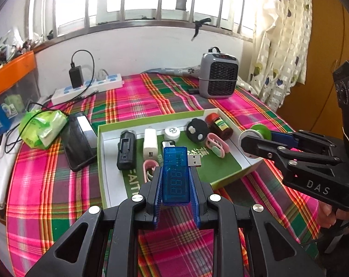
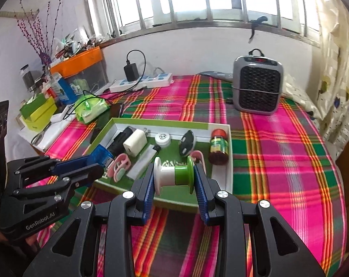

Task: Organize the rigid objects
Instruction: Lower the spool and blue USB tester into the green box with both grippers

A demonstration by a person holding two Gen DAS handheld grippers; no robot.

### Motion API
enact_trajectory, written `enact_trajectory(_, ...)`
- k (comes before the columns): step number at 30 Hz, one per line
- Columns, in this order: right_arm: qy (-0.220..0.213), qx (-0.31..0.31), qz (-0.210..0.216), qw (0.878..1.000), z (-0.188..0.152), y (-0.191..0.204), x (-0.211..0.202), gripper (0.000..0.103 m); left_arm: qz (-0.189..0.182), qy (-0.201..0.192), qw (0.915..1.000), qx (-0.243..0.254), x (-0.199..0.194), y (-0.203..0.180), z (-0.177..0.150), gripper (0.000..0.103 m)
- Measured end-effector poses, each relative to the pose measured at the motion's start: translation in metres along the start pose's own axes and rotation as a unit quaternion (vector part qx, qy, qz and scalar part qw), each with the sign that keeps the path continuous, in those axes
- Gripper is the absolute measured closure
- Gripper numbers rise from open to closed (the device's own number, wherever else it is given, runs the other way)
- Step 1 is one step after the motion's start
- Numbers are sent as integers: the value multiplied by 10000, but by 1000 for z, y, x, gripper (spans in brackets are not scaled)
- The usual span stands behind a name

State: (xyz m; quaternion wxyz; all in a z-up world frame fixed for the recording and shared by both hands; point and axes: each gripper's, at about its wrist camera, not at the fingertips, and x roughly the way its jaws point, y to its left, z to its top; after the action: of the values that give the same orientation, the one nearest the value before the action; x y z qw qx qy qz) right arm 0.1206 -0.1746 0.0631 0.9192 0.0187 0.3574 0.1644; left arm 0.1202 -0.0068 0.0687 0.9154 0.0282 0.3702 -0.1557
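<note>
My left gripper is shut on a translucent blue USB tester, its metal plug pointing right, held above the near part of the green-and-white box. My right gripper is shut on a white-and-green spool lying sideways between the blue pads, over the box's near edge. Inside the box lie a black device, a white charger, a white round cap, a black disc, a dark jar and pink clips.
A plaid cloth covers the table. A grey heater stands at the back right, a power strip with a black charger at the back. Two phones and a green packet lie left of the box.
</note>
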Motion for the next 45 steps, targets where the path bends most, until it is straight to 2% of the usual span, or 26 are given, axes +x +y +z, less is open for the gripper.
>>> enact_trajectory(8,157,-204,57,9997,14,2,25,69,38,74,9999,-65,17,7,6,82)
enact_trajectory(12,367,-264,159,9988,19,2,44,69,28,163,9998,-128,28,10,7,82)
enact_trajectory(24,759,-381,261,9960,16,1,80,69,44,363,9992,-185,52,18,6,82)
enact_trajectory(45,826,-701,46,9941,13,7,97,69,33,485,9985,-252,68,23,5,82)
